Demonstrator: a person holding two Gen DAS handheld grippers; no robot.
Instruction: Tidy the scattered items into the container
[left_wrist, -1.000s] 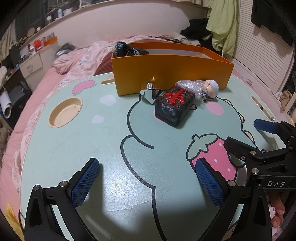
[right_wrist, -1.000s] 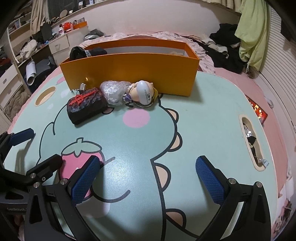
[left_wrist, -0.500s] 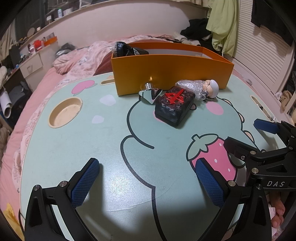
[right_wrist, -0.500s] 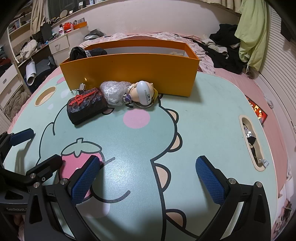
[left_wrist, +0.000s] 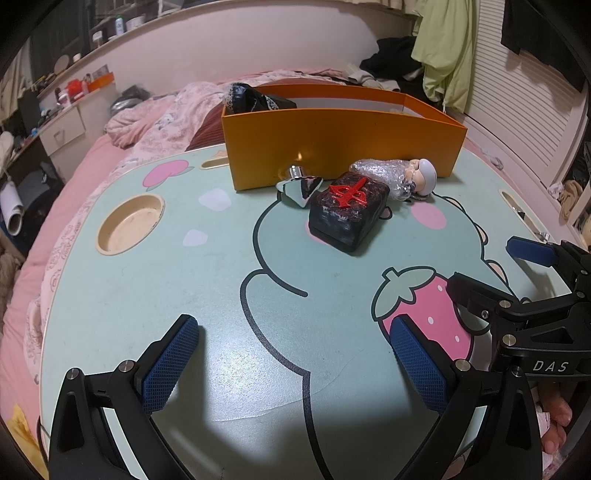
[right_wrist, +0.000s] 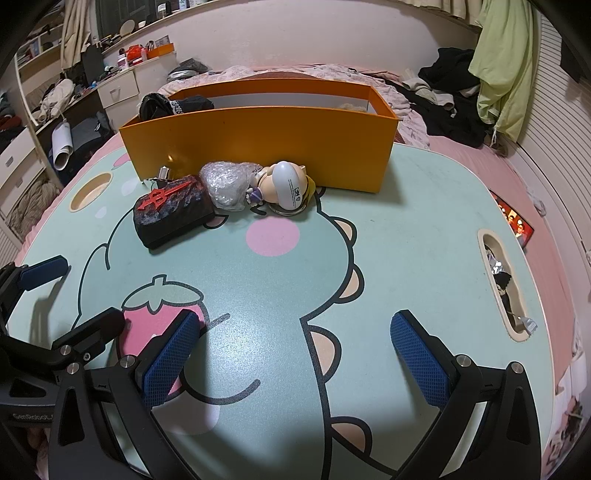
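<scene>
Nothing has changed over the last second: the left gripper (left_wrist: 293, 354) and right gripper (right_wrist: 297, 354) stay wide apart and empty, near the table's front edge. The black block (left_wrist: 349, 210), chrome piece (left_wrist: 299, 186), plastic-wrapped bundle (right_wrist: 225, 182) and figurine (right_wrist: 286, 184) remain just outside the orange box (left_wrist: 343, 144), so tidying has not started.

The left gripper (left_wrist: 291, 354) is held low with its jaws spread wide and empty. The right gripper (right_wrist: 295, 354) is held alongside, likewise spread and empty.
</scene>
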